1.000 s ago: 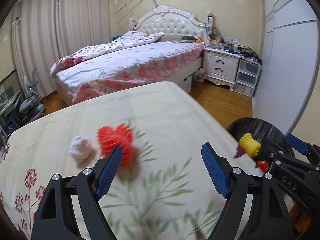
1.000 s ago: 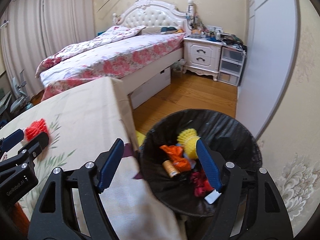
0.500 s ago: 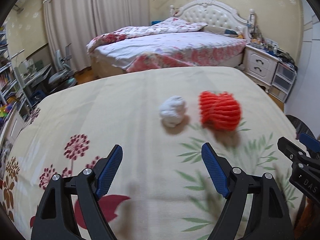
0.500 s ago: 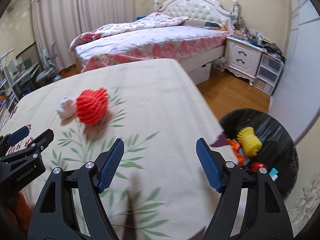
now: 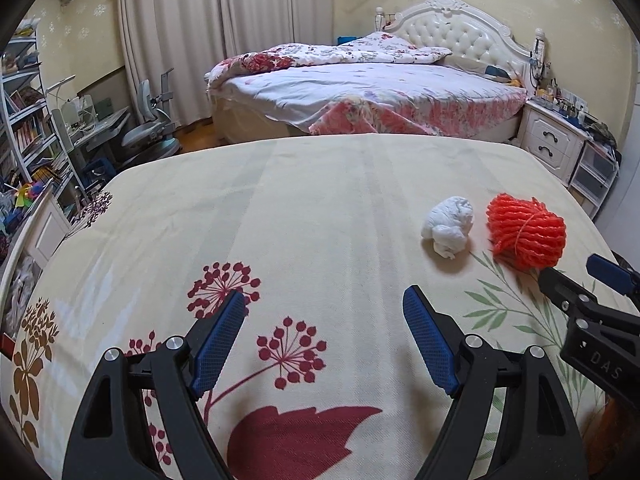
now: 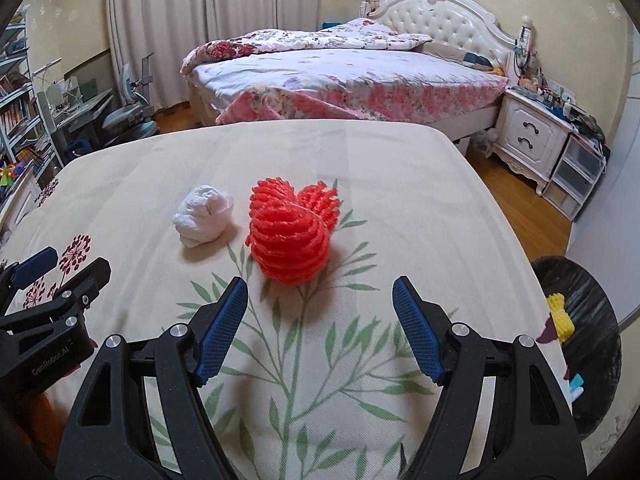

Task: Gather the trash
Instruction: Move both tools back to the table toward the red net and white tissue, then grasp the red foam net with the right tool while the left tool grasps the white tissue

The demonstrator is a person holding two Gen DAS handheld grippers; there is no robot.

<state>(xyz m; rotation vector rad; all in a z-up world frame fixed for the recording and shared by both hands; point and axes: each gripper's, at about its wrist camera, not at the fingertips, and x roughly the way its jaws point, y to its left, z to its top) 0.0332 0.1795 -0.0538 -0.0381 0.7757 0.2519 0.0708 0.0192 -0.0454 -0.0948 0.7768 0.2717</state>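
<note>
A red foam fruit net (image 6: pixel 294 234) and a crumpled white tissue ball (image 6: pixel 204 220) lie side by side on the floral tablecloth (image 6: pixel 400 200). My right gripper (image 6: pixel 320 304) is open and empty, just short of the red net. My left gripper (image 5: pixel 324 320) is open and empty over the cloth, with the tissue (image 5: pixel 448 226) and the net (image 5: pixel 526 236) ahead to its right. A black trash bin (image 6: pixel 580 340) with a yellow foam net (image 6: pixel 560 316) in it stands off the table's right edge.
A bed (image 5: pixel 380 92) and a white nightstand (image 6: pixel 532 140) stand beyond the table. A desk, chair and bookshelves (image 5: pixel 24 120) are at the left. The table's right edge (image 6: pixel 512 232) drops to wooden floor.
Both grippers have swung left, away from the bin and back over the table. The red net and tissue now lie right in front of the right gripper.
</note>
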